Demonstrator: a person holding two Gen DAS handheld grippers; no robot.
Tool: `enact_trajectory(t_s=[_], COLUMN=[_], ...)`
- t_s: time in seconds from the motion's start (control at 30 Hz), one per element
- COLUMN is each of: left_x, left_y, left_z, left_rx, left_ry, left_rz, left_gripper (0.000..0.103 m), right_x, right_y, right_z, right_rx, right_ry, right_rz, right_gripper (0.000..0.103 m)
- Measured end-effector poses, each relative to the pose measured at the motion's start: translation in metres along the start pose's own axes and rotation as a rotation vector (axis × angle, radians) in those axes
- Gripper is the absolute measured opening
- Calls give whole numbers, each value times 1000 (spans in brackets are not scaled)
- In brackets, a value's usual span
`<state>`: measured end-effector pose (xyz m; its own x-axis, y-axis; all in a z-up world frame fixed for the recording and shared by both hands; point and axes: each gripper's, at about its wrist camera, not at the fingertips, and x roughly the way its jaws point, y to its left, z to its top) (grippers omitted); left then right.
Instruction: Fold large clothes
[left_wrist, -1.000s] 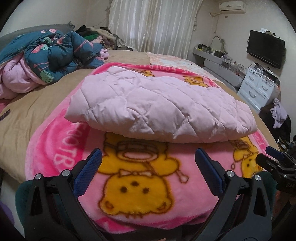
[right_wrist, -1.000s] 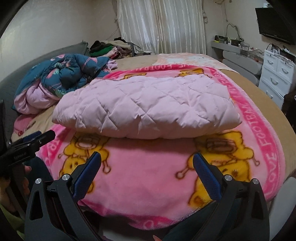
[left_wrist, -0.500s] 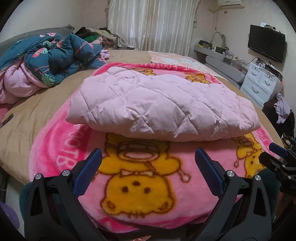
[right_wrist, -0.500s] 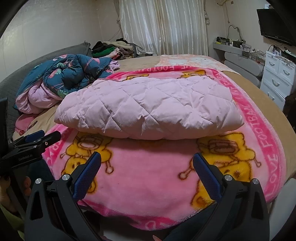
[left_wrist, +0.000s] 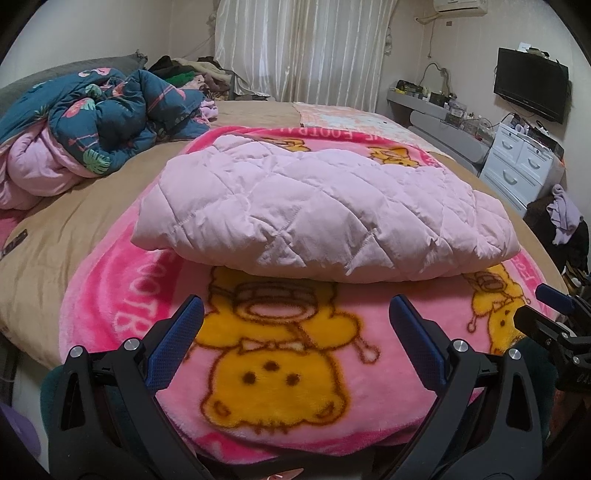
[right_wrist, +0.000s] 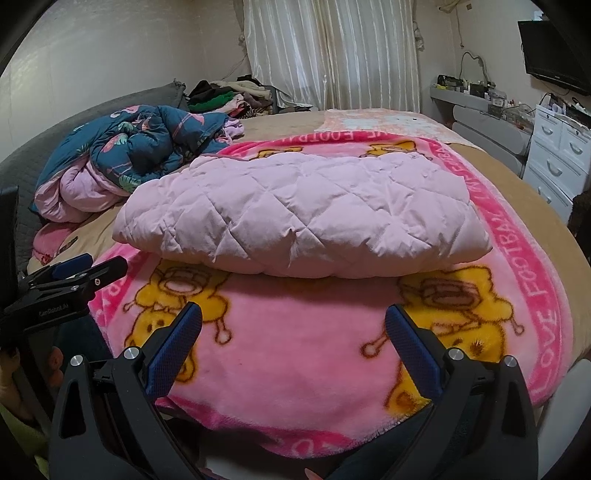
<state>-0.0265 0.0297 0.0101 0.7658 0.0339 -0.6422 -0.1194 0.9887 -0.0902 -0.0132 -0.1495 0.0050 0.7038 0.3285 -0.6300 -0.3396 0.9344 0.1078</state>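
The left gripper (left_wrist: 295, 334) is hovering with its blue-padded fingers (left_wrist: 175, 345) spread wide apart, gripping nothing, above the near edge of a pink fleece blanket (left_wrist: 280, 376) printed with yellow cartoon bears. The right gripper (right_wrist: 293, 334) is hanging in the same pose beside it, its own blue pads (right_wrist: 413, 350) parted and empty, over the same near stretch of blanket. Each tool is showing at the edge of the other's view: the right one at the far right in the left wrist view, and the left one at the far left in the right wrist view.

Just beyond both sets of fingers, the folded pale pink quilted jacket (left_wrist: 325, 214) is lying as a thick, puffy rectangular bundle on the middle of the fleece blanket, not touching either gripper. Its near folded edge is casting a shadow on the bear print beneath it.

The blanket is spreading over a tan-covered bed (left_wrist: 85, 214). To the left, well apart from the jacket, a dark teal flamingo-print duvet (left_wrist: 107, 122) with a pink lining is sitting in a crumpled heap. Behind it a pile of clothes (right_wrist: 229, 96) is resting near white pleated curtains (left_wrist: 303, 51). On the right, a white chest of drawers (left_wrist: 521, 166) is standing below a wall-mounted television (left_wrist: 530, 88).
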Motion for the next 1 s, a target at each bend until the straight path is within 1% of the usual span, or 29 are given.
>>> enact_trajectory(t_s=[1.0], left_x=[-1], left_y=[5], left_z=[4], left_rx=[-5], left_ry=[-6], left_rz=[20], left_gripper=[94], right_x=[0], right_y=[0], right_z=[2], right_rx=[-8], right_ry=[-2], right_rz=[-5], right_gripper=[99])
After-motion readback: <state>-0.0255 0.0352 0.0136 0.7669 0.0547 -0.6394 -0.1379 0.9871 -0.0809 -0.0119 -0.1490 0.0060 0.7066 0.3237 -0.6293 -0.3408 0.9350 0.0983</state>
